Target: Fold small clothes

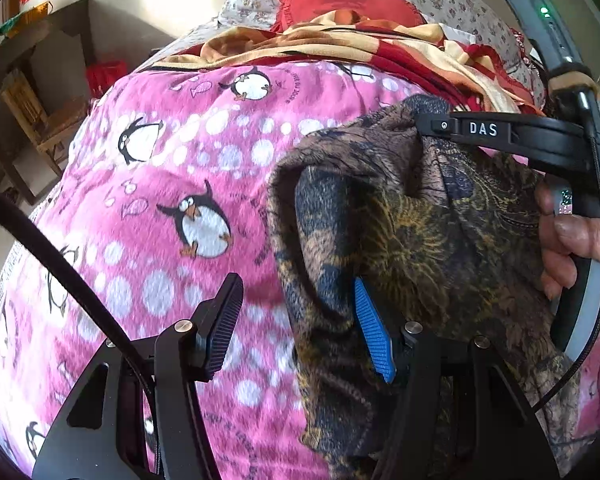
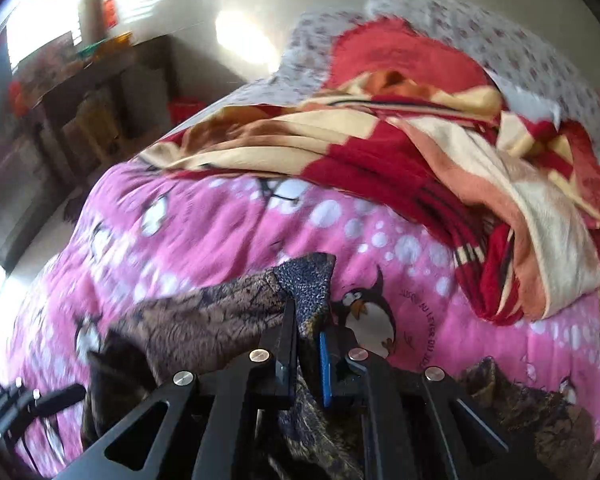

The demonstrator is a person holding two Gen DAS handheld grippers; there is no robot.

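the brown patterned garment (image 1: 420,240) lay bunched on the pink penguin blanket (image 1: 172,184). the right gripper (image 2: 306,344) had its fingers clamped on a corner of the cloth. the left gripper (image 1: 300,328) stood with fingers apart, its blue pad (image 1: 374,336) against a fold, pinching nothing.

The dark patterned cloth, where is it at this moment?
In the left wrist view the dark patterned cloth lies right of centre on the pink penguin blanket; in the right wrist view the right gripper pinches its corner.
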